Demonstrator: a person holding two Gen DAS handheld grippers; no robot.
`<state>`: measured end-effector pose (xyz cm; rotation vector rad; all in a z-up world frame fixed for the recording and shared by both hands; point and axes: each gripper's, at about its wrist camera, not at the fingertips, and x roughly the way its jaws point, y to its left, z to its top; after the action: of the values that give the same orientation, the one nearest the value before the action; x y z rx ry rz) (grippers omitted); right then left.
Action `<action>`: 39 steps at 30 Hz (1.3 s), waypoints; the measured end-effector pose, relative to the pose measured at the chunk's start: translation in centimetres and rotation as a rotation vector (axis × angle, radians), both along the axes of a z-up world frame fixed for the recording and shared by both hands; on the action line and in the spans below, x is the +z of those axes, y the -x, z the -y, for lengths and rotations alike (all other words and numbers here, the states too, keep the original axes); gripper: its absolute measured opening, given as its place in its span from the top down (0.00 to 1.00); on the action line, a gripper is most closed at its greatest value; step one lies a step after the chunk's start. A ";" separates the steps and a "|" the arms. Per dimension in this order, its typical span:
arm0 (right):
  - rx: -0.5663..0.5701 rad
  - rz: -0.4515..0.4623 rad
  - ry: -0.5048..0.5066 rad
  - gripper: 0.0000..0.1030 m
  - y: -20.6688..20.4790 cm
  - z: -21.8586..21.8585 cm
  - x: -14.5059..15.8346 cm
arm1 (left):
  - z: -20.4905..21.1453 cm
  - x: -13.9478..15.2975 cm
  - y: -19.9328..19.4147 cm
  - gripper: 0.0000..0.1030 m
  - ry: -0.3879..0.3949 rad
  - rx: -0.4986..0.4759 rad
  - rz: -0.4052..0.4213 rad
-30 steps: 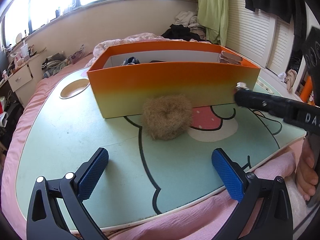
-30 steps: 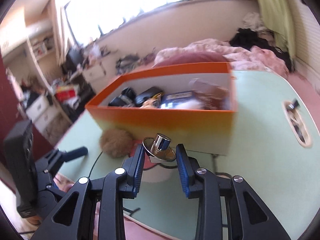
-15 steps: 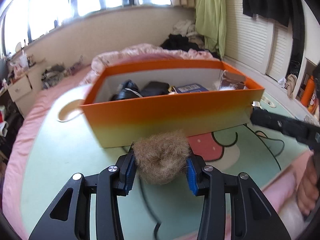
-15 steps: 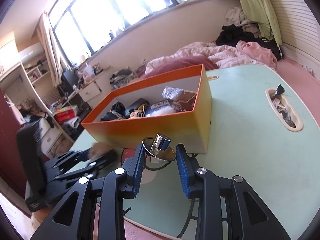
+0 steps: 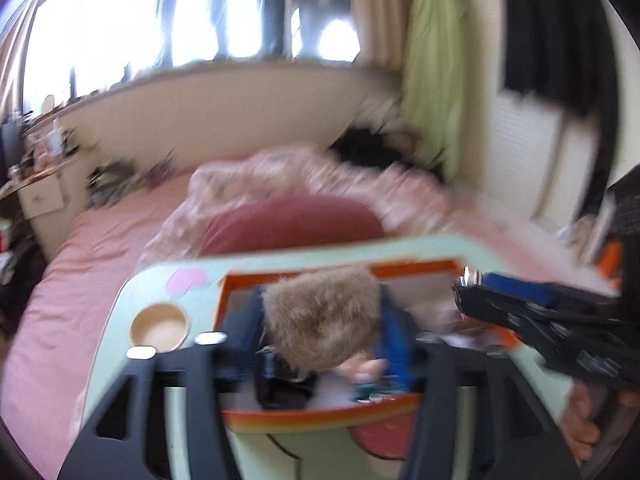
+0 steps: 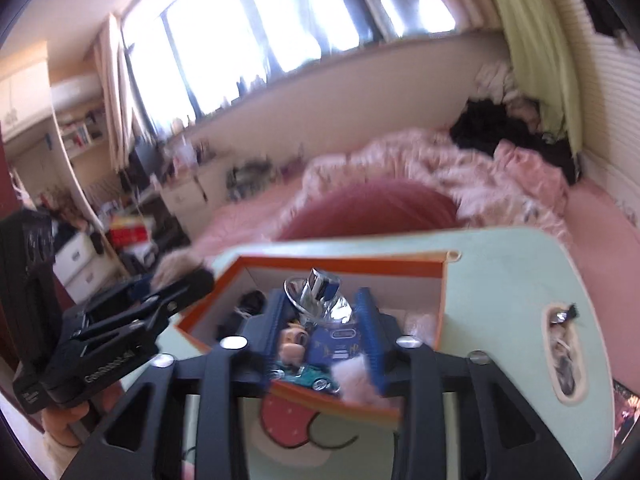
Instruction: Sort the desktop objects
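- Jaws on my left gripper (image 5: 320, 340) are opening, with the fluffy tan pom-pom (image 5: 322, 322) between the 2 blue pads; the blur keeps me from telling whether the pads touch it.
- Jaws on my right gripper (image 6: 326, 320) are opening too, with the shiny silver metal piece (image 6: 320, 296) between them, tilted, and a gap showing on its right side.
- Both grippers hang over the orange box (image 6: 340, 262), which sits on the mint-green surface (image 6: 512, 280) with a cartoon print.
- I see the pom-pom over the box's middle in the left wrist view, and the metal piece over the box's open interior in the right wrist view.
- Inside the box I make out a small teal toy car (image 6: 308, 374), a blue card-like item (image 6: 340, 340), a pink fluffy bit (image 6: 356, 376), a small figure head (image 6: 294, 342) and something black (image 6: 252, 302).
- Set into the surface are a round wooden cup recess (image 5: 159, 326) left of the box and an oval slot (image 6: 562, 354) holding small clutter to its right.
- Beyond the surface lies a bed with pink sheets (image 5: 100, 240), a dark red cushion (image 6: 372, 212) and a rumpled blanket (image 6: 480, 168).
- My right gripper shows from the side in the left wrist view (image 5: 472, 284), a hand (image 5: 580, 428) under it.
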<state>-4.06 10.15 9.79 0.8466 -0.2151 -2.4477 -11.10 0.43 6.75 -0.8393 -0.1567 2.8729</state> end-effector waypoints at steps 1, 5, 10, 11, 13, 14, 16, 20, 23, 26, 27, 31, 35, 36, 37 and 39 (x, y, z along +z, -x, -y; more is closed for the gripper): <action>-0.020 0.014 0.000 0.38 0.4 -0.3 -0.8 | -0.2 -1.1 1.0 0.23 0.023 0.045 0.056; -0.028 -0.023 0.095 0.37 -1.8 -3.1 -2.0 | -0.1 -4.0 0.8 0.22 -0.028 0.007 0.069; -0.046 -0.037 0.050 0.37 -3.2 -4.0 -2.5 | -0.4 -4.1 -0.5 0.21 -0.010 0.035 0.024; -0.056 -0.016 0.016 0.37 -2.8 -3.7 -2.9 | -0.3 -4.1 -0.5 0.21 -0.009 0.033 0.017; -0.080 0.032 -0.035 0.37 -1.5 -3.1 -3.6 | -0.5 -4.1 -0.3 0.21 -0.006 0.036 0.011; -0.078 0.075 -0.006 0.43 -0.4 -3.1 -4.0 | -0.5 -4.1 -0.3 0.21 -0.006 0.041 0.005; -0.103 0.120 0.000 0.49 0.7 -3.1 -4.4 | -0.6 -4.3 -0.1 0.21 -0.007 0.045 0.000; -0.124 0.124 -0.027 0.54 1.3 -2.9 -4.9 | -0.6 -4.7 -0.2 0.20 -0.017 0.040 -0.014; -0.133 0.090 -0.070 0.54 1.4 -2.4 -4.9 | -0.9 -4.9 0.4 0.20 -0.005 0.044 0.004; -0.146 0.121 -0.090 0.59 3.1 -2.1 -5.4 | -0.9 -5.0 1.0 0.20 0.007 0.052 0.025; -0.153 0.144 -0.091 0.60 3.9 -2.1 -5.8 | -1.0 -4.9 1.2 0.20 0.013 0.053 0.035; -0.146 0.155 -0.082 0.60 4.8 -2.3 -5.8 | -0.9 -4.9 1.5 0.20 0.013 0.051 0.057; -0.125 -0.018 0.018 0.42 1.0 -3.9 -3.2 | -0.3 -4.6 -0.6 0.21 -0.053 0.016 0.027; -0.131 -0.060 0.034 0.35 0.0 -4.2 -2.5 | 0.1 -4.4 -1.3 0.21 -0.076 0.006 0.021; -0.141 -0.099 0.034 0.29 -1.1 -4.4 -1.8 | 0.4 -4.2 -1.9 0.21 -0.096 -0.001 0.018; -0.147 -0.136 0.008 0.29 -3.2 -4.7 -0.6 | 1.1 -3.8 -3.2 0.20 -0.125 -0.009 0.008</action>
<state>-0.86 14.90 9.17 0.6784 -0.2449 -2.6274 -7.95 -0.66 2.91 -0.8256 -0.3281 2.8175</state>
